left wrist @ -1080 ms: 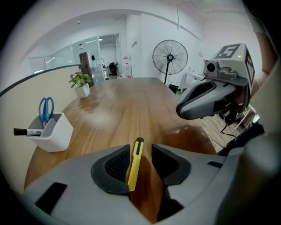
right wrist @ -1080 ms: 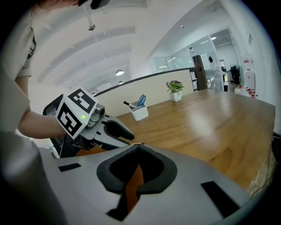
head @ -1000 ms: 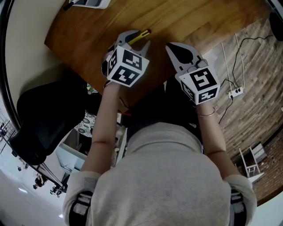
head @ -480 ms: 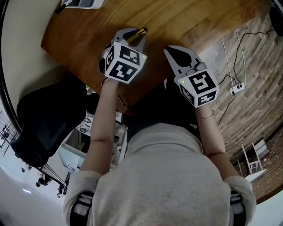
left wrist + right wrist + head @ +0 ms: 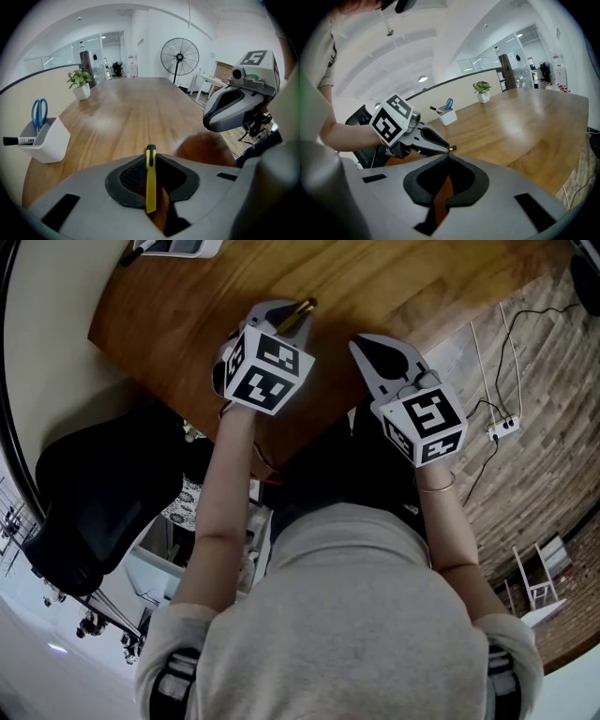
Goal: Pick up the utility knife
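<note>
left tool point(image 5: 149, 151) jaws have just been closing and now clamp the yellow utility knife point(image 5: 150, 185) between its pads, over the table point(image 5: 126, 108); right tool point(image 5: 447, 156) beside it, tips together, empty

head view: up on the person's head, pointing almost straight down at the near end of the table point(image 5: 394, 277), with the right gripper point(image 5: 362, 345) close below
left gripper view: low and tight over the table, facing down its length toward the fan point(image 5: 179, 56)
right gripper view: at the near edge, angled across toward the plant point(image 5: 483, 88)
shared: table and white holder point(image 5: 192, 247) show in all three; plant in both gripper views
</note>
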The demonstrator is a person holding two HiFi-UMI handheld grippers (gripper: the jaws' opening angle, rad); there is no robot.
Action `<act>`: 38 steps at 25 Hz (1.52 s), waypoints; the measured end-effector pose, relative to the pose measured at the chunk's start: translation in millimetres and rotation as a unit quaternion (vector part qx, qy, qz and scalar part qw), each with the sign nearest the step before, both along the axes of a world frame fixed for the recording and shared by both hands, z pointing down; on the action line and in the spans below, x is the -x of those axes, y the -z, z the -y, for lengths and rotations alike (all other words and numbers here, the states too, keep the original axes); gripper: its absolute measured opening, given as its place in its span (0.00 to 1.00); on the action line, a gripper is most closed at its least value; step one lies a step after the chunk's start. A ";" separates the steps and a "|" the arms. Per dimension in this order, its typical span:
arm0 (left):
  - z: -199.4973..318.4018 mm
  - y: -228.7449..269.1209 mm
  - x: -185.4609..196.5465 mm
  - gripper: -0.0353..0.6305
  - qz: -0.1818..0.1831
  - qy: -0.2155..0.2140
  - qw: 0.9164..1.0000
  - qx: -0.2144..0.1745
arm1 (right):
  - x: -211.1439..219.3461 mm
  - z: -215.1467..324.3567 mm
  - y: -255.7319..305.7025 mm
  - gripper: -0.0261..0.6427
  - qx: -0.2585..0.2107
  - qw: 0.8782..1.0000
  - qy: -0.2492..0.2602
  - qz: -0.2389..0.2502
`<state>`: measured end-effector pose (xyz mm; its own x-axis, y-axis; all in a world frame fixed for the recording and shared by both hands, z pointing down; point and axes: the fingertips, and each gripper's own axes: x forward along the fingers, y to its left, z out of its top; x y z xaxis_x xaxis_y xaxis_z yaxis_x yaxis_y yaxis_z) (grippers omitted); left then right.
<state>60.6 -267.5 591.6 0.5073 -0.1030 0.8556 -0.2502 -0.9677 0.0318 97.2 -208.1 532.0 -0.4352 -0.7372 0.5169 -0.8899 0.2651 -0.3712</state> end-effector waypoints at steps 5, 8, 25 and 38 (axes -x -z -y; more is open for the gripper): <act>-3.0 2.7 -0.1 0.18 -0.008 -0.001 1.000 0.002 | -3.0 6.0 6.6 0.06 -0.011 1.000 0.002 -0.012; -1.4 12.3 -3.4 0.18 -0.022 0.003 1.000 -0.006 | -9.0 10.3 10.3 0.06 -0.017 1.000 0.006 -0.023; 35.9 135.1 17.9 0.17 -0.182 0.133 0.973 -0.051 | 1.1 47.3 89.1 0.06 -0.093 0.993 0.048 -0.058; 54.1 228.9 50.7 0.17 -0.263 0.241 0.926 -0.128 | 12.2 62.8 157.5 0.06 -0.165 0.979 0.093 -0.078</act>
<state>9.9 -321.7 362.7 0.6897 -0.5899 0.4199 -0.6689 -0.7411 0.0575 85.0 -270.9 374.5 -0.5123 -0.7914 0.3335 -0.8541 0.5099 -0.1020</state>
